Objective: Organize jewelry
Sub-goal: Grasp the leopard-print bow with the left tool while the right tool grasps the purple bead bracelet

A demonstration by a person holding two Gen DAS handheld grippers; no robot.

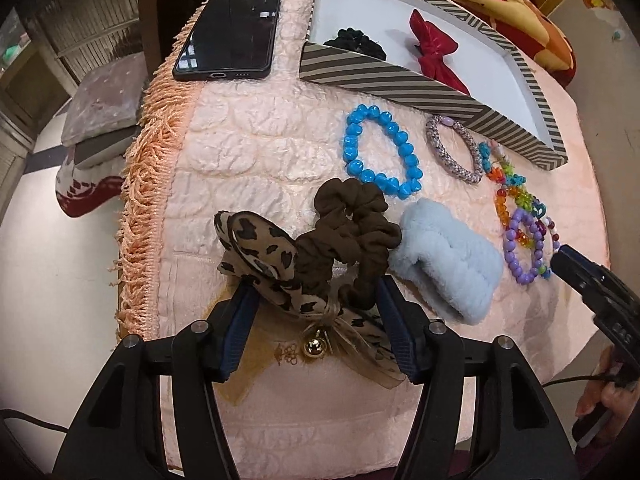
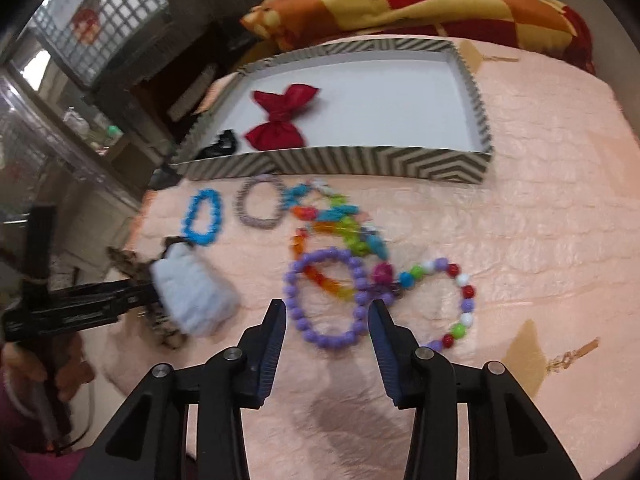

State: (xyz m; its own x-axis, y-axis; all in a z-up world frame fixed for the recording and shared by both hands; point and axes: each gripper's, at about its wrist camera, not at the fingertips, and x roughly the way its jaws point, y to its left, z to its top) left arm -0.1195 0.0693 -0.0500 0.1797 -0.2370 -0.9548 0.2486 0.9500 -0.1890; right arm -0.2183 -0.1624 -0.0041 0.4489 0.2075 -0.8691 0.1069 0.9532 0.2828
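Far left of the left wrist view, a black phone [image 1: 229, 34] lies face up near the fringed edge of the pink tablecloth [image 1: 256, 152].

Left gripper [image 1: 311, 300] — fingers wide apart, not clamped. Between them sit the leopard-print bow [image 1: 256, 252], with its small gold bell [image 1: 314, 344], and the lower folds of the brown scrunchie [image 1: 352, 236]. The right finger [image 1: 394, 332] looks to touch the scrunchie; whether the left finger presses the bow cannot be told.

Just right of the scrunchie lies a pale blue fluffy band [image 1: 448, 264], touching it. Behind these, a blue bead bracelet [image 1: 380, 152], then a woven lilac bracelet [image 1: 456, 150] close against the striped box [image 1: 380, 76].

In the box: a black scrunchie [image 1: 354, 40] at the left end, a red bow [image 1: 434, 46] beside it.

Further right, a tangle of rainbow bead bracelets [image 1: 516, 192] overlaps a purple bead bracelet [image 1: 524, 246].

Right gripper [image 2: 327, 308] — fingers apart, holding nothing. They straddle the near part of the purple bead bracelet, the left tip outside the ring and the right tip at its right edge; contact cannot be told, the view being blurred. A multicolour bead bracelet [image 2: 460, 300] lies just right of that finger, linked into the tangle.

A patterned orange-and-red blanket [image 2: 420, 4] is bunched behind the box.
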